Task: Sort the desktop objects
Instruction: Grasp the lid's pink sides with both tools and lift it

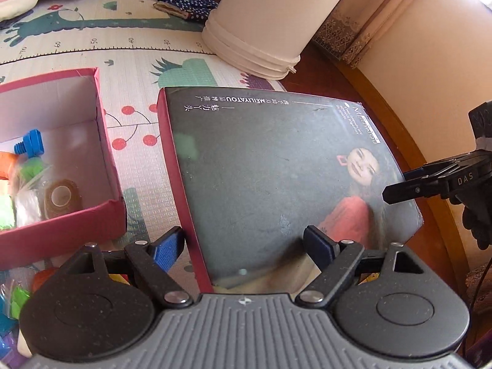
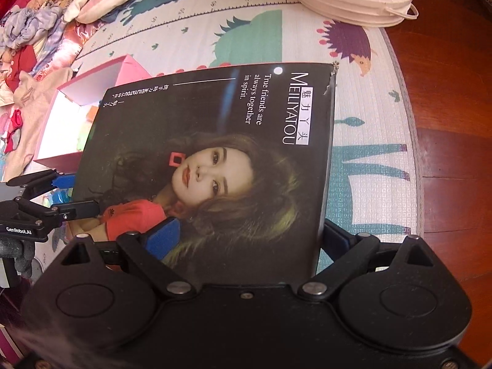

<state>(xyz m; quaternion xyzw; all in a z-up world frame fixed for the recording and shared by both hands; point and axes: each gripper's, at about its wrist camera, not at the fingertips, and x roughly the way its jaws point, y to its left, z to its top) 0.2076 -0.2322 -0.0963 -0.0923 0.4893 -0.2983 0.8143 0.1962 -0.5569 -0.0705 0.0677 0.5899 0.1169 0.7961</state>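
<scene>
A dark box lid (image 1: 261, 169) with red side walls and a printed picture of a person hangs tilted above the mat. My left gripper (image 1: 243, 246) is shut on its near left corner, one blue pad (image 1: 167, 249) outside the red wall and the other on the dark face. In the right wrist view the same lid (image 2: 215, 107) fills the middle, and my right gripper (image 2: 249, 236) is shut on its right edge. The left gripper (image 2: 70, 196) shows there clamped on the lid's left rim. The open red box (image 1: 104, 141) lies to the left, holding a blue toy bolt (image 1: 29, 146) and a tape roll (image 1: 61, 195).
A white upturned bin (image 1: 270, 24) stands on the patterned play mat (image 1: 135, 61) behind the lid. Wooden floor (image 2: 446, 92) borders the mat on the right. A pile of clothes (image 2: 27, 30) lies at the far left, and a dotted cloth (image 1: 184, 0) at the back.
</scene>
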